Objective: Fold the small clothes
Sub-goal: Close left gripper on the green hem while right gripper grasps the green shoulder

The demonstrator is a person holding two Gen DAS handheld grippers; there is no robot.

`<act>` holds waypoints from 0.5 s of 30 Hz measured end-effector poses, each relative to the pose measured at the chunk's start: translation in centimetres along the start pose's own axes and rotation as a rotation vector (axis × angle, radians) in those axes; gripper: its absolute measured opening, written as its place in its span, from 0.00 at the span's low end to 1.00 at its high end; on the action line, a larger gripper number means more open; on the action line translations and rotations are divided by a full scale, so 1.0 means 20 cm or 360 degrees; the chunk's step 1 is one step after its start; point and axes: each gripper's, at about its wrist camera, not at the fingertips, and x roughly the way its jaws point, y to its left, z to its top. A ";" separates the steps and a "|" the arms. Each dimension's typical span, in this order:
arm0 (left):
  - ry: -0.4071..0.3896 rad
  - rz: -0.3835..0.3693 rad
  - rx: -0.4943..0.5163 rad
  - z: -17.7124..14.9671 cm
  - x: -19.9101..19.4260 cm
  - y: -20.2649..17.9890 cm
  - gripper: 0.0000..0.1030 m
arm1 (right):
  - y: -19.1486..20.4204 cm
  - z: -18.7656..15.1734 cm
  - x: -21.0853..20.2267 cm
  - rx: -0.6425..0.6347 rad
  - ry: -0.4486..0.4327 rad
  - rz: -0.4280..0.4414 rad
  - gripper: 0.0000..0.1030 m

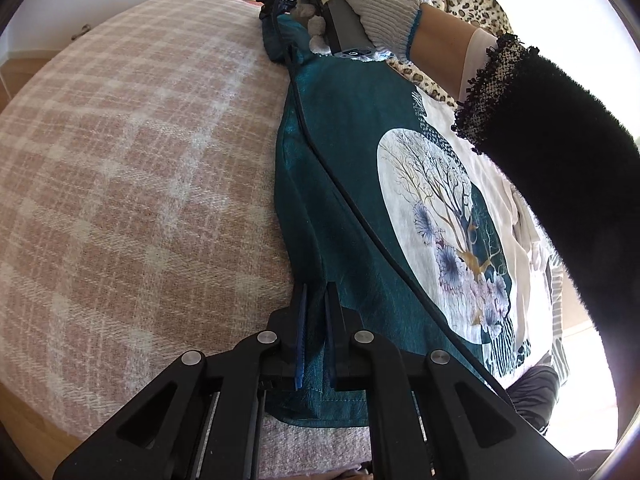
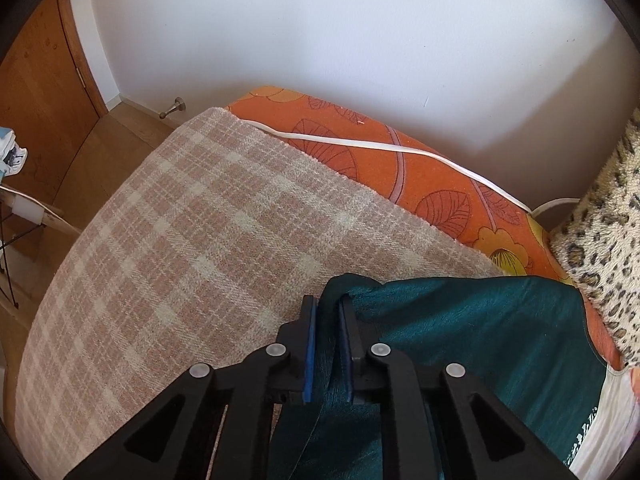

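Grippers left (image 1: 316, 308) and right (image 2: 328, 320) pinch teal garment (image 1: 352, 184); print lettering possibly illegible.

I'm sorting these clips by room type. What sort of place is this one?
Most likely a bedroom at home. The teal garment lies on a pink plaid blanket spread over an orange floral sheet, apparently a bed against a white wall, with a wooden door and a leopard-print throw nearby.

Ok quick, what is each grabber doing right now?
Left gripper: shut on the edge of the teal shirt.
Right gripper: shut on another bunched edge of the teal shirt.
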 end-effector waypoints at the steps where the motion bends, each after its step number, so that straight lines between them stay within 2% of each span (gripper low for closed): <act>1: -0.0007 0.0003 0.0020 0.00 0.00 -0.01 0.05 | -0.02 0.00 -0.02 0.0021 -0.0020 0.0029 0.00; 9: -0.0024 -0.0010 0.0091 -0.01 0.00 -0.08 0.04 | -0.23 0.00 -0.27 0.0093 -0.0171 0.0090 0.00; 15: -0.0023 -0.0037 0.0184 -0.02 0.01 -0.19 0.03 | -0.36 -0.04 -0.39 0.0159 -0.0231 0.0102 0.00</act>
